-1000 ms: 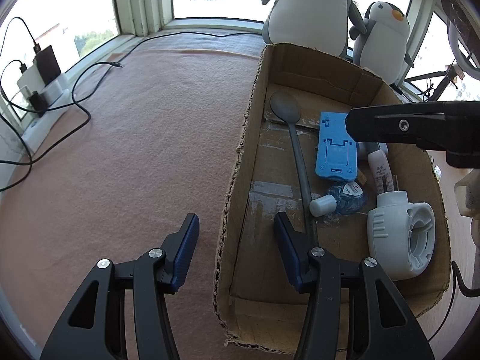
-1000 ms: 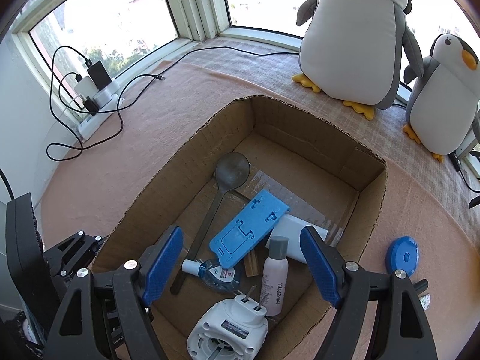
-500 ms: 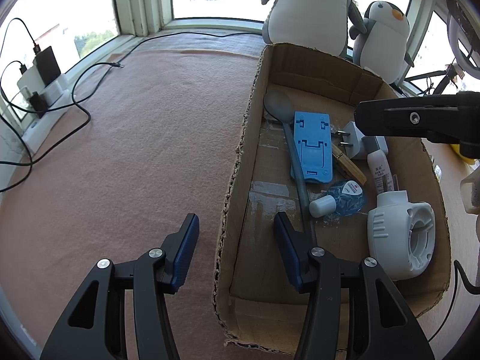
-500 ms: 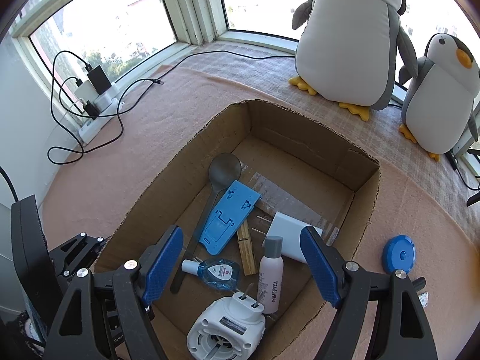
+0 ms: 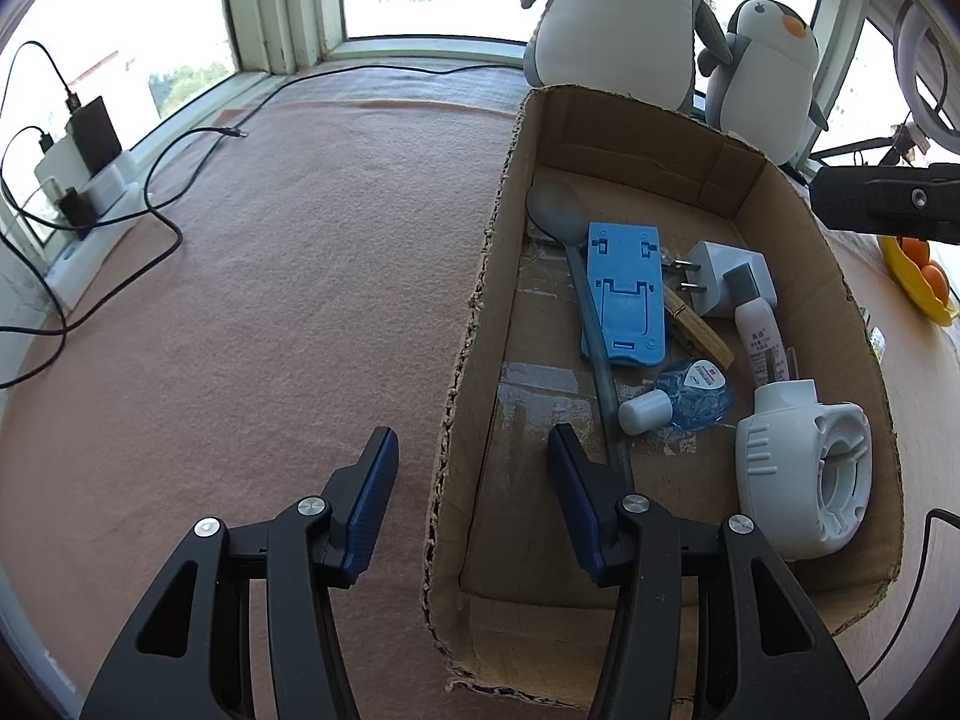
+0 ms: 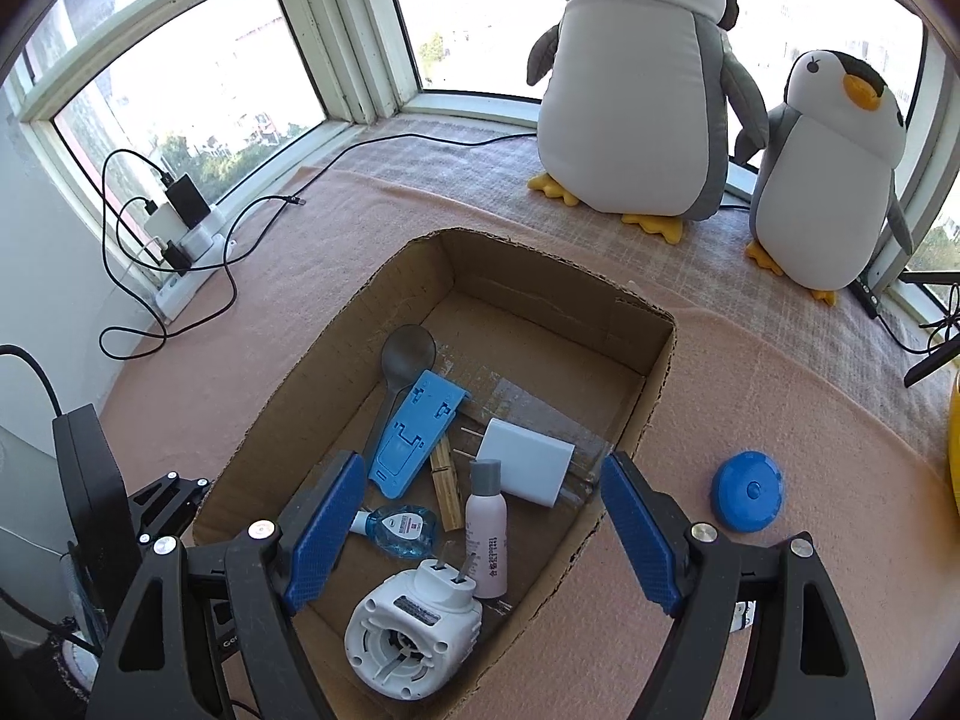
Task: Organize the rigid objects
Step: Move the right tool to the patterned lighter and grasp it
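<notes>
Jaws of the right gripper [image 6: 483, 462] are standing wide and empty, hanging over the near end of the cardboard box [image 6: 654, 372]. Left gripper [image 5: 471, 437] is straddling the box's left wall, fingers apart, pads not pressing on it. The blue stand [image 6: 414, 432], a second ago nearer the box's middle, is now lying on the spoon [image 6: 408, 351] at the left. That item is looking stowed. The blue disc [image 6: 747, 491] is waiting outside the box, right: likely next.

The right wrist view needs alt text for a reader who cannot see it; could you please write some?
An open hand-held gripper hovers over a cardboard box holding a spoon, blue stand, charger and bottle. A blue disc lies outside.
</notes>
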